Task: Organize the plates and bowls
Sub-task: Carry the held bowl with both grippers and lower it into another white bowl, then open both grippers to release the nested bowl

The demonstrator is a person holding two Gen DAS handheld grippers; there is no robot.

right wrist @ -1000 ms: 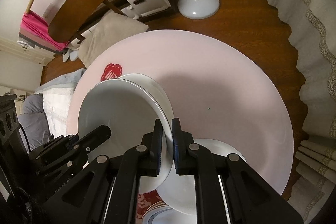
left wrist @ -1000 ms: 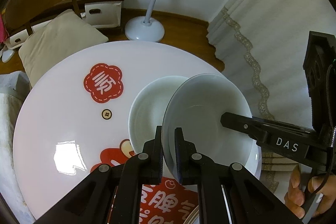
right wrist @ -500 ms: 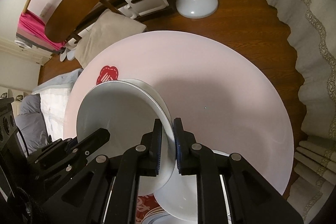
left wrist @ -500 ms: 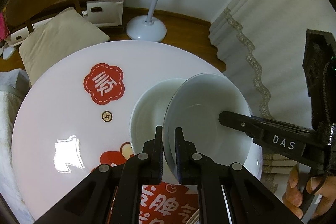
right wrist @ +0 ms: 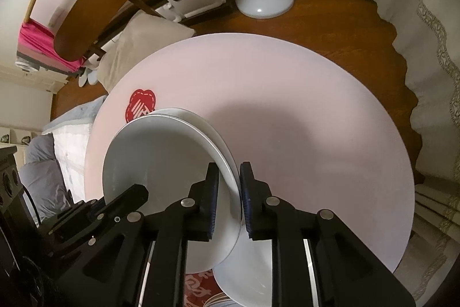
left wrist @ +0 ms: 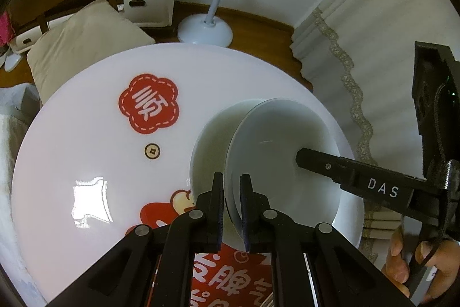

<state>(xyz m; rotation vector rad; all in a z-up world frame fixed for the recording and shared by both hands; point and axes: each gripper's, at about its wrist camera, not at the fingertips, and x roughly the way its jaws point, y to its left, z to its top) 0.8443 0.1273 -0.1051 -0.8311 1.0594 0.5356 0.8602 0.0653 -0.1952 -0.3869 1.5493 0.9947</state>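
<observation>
Plate (left wrist: 276,163), plain glossy white, tilted, rim pinched by L (left wrist: 231,209) & R hand-held gripper (right wrist: 228,203)

You are looking at a white plate (left wrist: 276,163) that is tilting steeply, almost on edge, above the round table, its glossy hollow face turning toward your right side. Directly behind it another white dish (left wrist: 212,146) is lying, overlapped so only its left part is showing. In the right wrist view the tilted plate (right wrist: 161,163) is showing a thin grey rim, and a further white plate (right wrist: 247,269) is lying flat beneath it near the table's near edge.
</observation>
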